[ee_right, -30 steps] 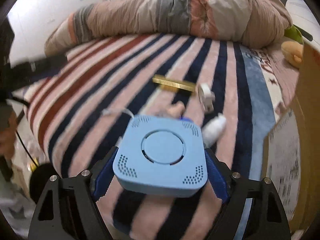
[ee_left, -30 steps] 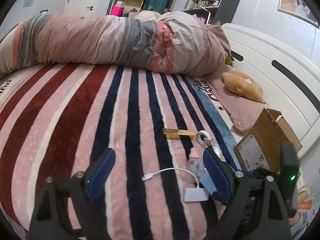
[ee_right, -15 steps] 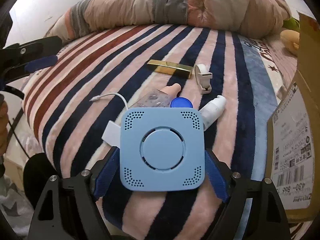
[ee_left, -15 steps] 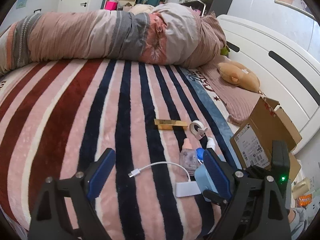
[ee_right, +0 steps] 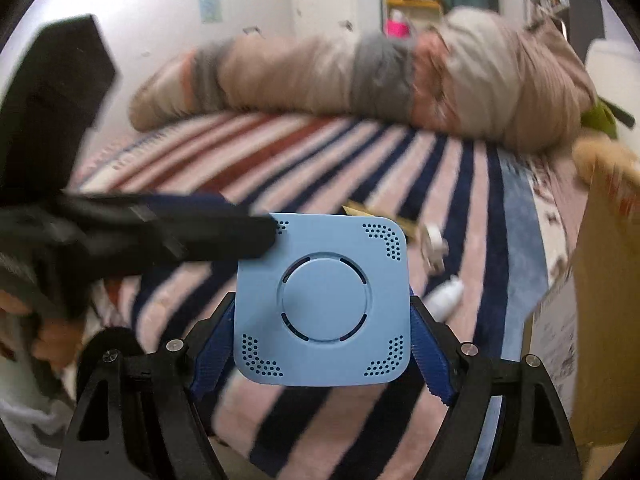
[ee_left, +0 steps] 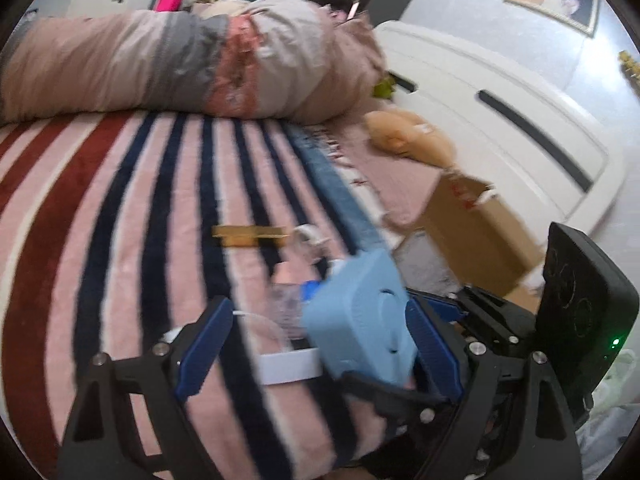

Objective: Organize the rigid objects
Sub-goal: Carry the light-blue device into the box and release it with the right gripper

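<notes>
box (ee_left: pixel 476 236) right of bar (ee_left: pixel 250 236), on bed (ee_left: pixel 120 220)

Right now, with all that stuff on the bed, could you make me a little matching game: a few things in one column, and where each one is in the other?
Things:
1. light blue square device
2. gold bar
3. cardboard box
4. rolled duvet

Places:
a. standing by the white headboard
b. lying flat on the striped blanket
c. stretched across the far end of the bed
d. between the right gripper blue pads

Pairs: 1-d, 2-b, 3-a, 4-c
</notes>
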Motion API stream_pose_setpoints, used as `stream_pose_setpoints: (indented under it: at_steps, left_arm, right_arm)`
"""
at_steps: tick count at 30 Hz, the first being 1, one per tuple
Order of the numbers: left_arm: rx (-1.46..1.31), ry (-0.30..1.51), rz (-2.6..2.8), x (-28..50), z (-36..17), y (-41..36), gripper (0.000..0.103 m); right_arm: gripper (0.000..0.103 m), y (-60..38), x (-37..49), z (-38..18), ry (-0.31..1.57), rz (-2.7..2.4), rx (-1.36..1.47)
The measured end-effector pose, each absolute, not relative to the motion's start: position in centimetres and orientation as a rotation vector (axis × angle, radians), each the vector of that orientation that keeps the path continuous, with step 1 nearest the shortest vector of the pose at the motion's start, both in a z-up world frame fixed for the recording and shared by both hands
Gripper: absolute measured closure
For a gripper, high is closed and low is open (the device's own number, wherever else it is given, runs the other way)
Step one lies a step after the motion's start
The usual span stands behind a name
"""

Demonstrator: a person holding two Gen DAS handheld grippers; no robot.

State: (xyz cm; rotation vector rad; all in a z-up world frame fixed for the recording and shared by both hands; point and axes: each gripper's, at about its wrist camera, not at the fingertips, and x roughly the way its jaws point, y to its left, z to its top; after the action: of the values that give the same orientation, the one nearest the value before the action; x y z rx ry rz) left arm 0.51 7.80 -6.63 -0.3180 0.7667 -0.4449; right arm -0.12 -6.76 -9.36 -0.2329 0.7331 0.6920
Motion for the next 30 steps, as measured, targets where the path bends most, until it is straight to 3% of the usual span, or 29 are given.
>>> stream_pose_setpoints:
  at_steps: [2, 8, 19, 30]
  left_arm:
    - [-0.341, 0.740, -0.500, 0.1, -5.5, 7.4, 0.033]
    - [-0.300, 0.650, -0.550, -1.1, -1.0, 4.9, 0.063]
    - [-0.112, 0.550, -0.680, -0.4, 5.7, -5.0, 0.063]
    - [0.018, 0.714, -0.771, 3.8, 3.0, -16.0, 0.063]
  right_arm:
    - [0.025, -6.7, -0.9, -7.6, 0.675, 0.722, -0.233]
    - [0.025, -8.6, -2.5, -3.6, 0.522, 0.723, -0.239]
    - [0.025, -17.7, -4.1, 1.5, 0.363, 0.600, -0.174]
    - [0.025, -27.6, -1.2, 0.0, 0.512, 0.453, -0.047]
